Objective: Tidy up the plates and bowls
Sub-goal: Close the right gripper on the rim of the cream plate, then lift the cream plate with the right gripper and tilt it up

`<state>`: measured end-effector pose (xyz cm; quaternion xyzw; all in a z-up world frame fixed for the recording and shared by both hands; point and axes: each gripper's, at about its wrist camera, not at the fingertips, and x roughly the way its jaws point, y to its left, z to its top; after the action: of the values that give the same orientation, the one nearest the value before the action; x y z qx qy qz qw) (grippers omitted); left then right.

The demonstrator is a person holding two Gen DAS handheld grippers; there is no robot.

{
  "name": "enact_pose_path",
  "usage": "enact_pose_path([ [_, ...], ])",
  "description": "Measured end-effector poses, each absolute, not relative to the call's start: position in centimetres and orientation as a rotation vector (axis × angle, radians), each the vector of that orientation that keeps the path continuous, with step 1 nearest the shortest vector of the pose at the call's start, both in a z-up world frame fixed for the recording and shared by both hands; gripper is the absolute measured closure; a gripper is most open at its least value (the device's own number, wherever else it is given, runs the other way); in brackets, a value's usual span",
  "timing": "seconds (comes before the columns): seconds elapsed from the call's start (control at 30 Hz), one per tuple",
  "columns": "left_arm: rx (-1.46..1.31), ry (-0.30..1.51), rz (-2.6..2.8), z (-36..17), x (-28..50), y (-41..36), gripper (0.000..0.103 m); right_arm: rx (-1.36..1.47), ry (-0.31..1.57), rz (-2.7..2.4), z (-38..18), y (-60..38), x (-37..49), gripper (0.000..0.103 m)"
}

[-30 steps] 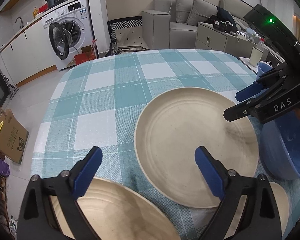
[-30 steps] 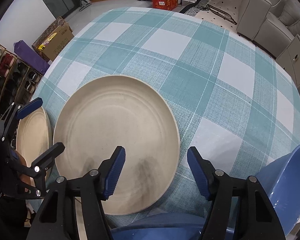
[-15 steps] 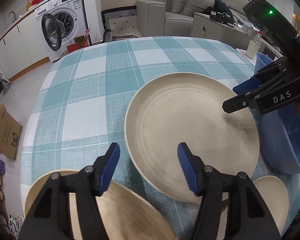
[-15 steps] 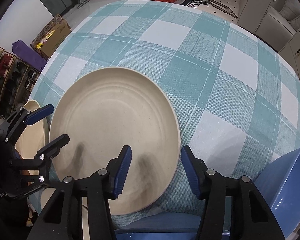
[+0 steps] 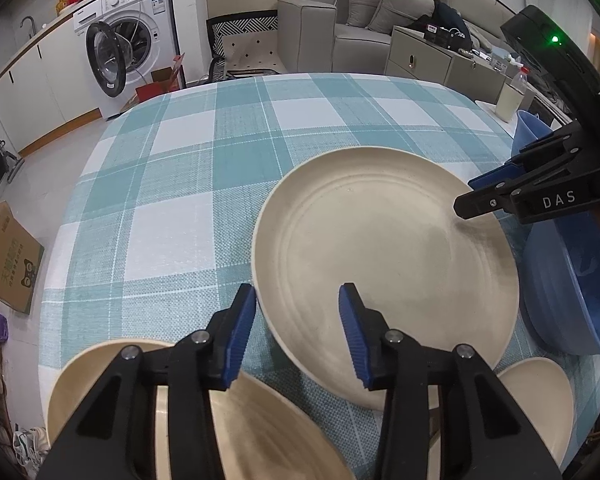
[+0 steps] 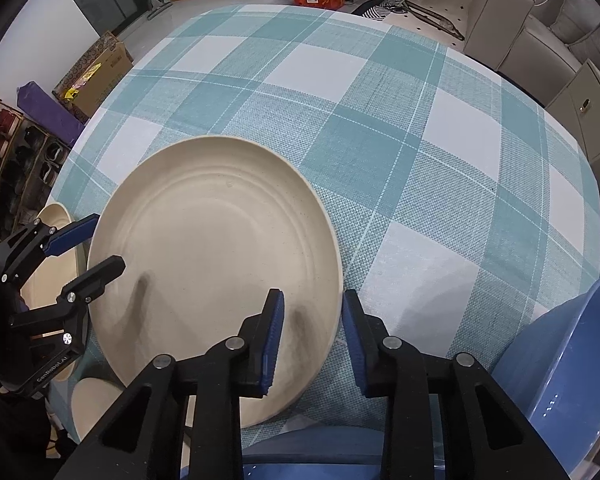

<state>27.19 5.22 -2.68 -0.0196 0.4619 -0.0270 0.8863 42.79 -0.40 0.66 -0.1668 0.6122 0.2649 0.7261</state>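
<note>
A large cream plate (image 5: 384,248) lies flat on the checked tablecloth; it also shows in the right wrist view (image 6: 216,256). My left gripper (image 5: 296,328) is open, its jaws straddling the plate's near-left rim. My right gripper (image 6: 312,336) is open, its jaws straddling the plate's near-right rim. A cream bowl (image 5: 112,368) sits under my left gripper. A small cream dish (image 5: 536,392) lies at the near right. A blue bowl (image 5: 568,288) stands right of the plate, also in the right wrist view (image 6: 572,356).
The round table's teal and white cloth (image 5: 204,168) stretches away beyond the plate. A second blue container (image 5: 530,130) and a bottle (image 5: 510,98) stand at the far right. A washing machine (image 5: 128,52), sofa and cardboard box (image 5: 8,256) surround the table.
Both grippers have narrowed their jaws and moved in over the large plate's rim from opposite sides. The plate has not moved.
</note>
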Motion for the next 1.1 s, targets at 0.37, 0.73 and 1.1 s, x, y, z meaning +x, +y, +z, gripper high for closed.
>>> enact_pose_path([
  [0.37, -0.081, 0.945, -0.036, -2.7, 28.0, 6.2, 0.062, -0.362, 1.321, 0.57, 0.8, -0.5, 42.8, 0.08],
  [0.73, -0.061, 0.988, -0.059, -3.3, 27.5, 5.8, 0.062, -0.361, 1.34, 0.573, 0.4, -0.6, 42.9, 0.08],
  [1.1, -0.047, 0.942, -0.035, -1.8, 27.1, 5.8, 0.064, -0.371, 1.296, 0.565, 1.2, -0.3, 42.5, 0.083],
])
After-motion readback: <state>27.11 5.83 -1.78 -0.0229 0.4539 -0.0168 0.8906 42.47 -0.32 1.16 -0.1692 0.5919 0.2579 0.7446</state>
